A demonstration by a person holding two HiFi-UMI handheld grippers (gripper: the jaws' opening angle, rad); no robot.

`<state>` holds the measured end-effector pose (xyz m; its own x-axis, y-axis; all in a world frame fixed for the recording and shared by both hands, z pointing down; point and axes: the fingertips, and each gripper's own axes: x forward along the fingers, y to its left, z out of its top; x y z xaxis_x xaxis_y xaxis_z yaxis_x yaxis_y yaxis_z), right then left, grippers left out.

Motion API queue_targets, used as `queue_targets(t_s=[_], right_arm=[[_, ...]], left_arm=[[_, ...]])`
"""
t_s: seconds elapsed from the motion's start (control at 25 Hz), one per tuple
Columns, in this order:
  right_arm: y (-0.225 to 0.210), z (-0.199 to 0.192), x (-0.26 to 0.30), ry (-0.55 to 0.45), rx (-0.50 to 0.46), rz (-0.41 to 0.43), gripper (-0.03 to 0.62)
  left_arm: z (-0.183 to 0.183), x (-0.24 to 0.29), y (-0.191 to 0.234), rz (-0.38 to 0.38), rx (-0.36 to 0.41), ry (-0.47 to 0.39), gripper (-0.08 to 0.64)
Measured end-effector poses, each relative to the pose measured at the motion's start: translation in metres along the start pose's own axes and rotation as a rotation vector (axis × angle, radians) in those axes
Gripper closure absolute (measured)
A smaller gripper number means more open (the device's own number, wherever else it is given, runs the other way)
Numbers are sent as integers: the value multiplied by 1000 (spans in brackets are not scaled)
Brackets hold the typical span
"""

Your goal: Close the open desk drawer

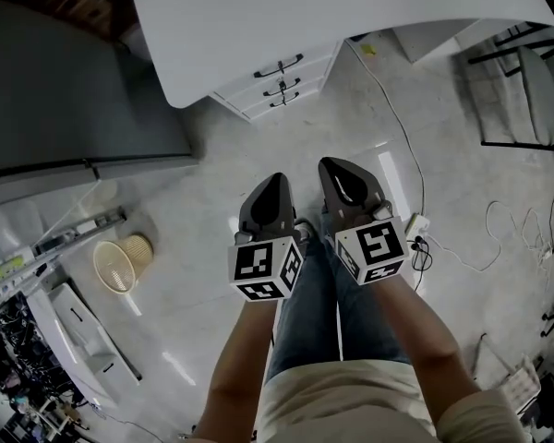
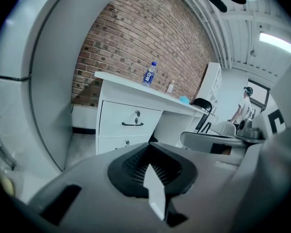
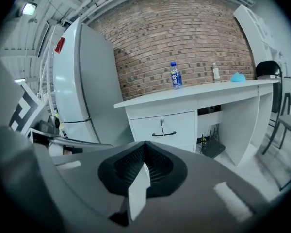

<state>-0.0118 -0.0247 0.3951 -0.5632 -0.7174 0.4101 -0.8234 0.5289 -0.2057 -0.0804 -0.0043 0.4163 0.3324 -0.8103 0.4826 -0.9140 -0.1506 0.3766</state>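
The white desk (image 1: 351, 7) stands ahead of me, with a stack of three drawers (image 1: 279, 79) under its left end. Each has a black handle, and all the fronts look flush with the cabinet. The top drawer (image 2: 130, 121) (image 3: 162, 128) shows in both gripper views, with a key in its lock. My left gripper (image 1: 276, 181) (image 2: 148, 147) and right gripper (image 1: 326, 164) (image 3: 144, 145) hang side by side above the floor, well short of the desk. Both point at it. Both are shut with nothing between the jaws.
A grey fridge (image 1: 65, 100) stands left of the desk. A water bottle (image 3: 173, 75) is on the desktop. A cable and power strip (image 1: 415, 224) lie on the floor at right, near a black chair (image 1: 526, 90). A woven basket (image 1: 120, 261) sits at left. A person (image 2: 242, 108) stands far off.
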Motion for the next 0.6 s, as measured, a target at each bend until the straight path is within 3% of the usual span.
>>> queue_targets(t_s=[0.6], right_arm=[[52,38,-86,14,-7,62,591]], left_arm=[[21,-74,-55,-102,52,54,563]])
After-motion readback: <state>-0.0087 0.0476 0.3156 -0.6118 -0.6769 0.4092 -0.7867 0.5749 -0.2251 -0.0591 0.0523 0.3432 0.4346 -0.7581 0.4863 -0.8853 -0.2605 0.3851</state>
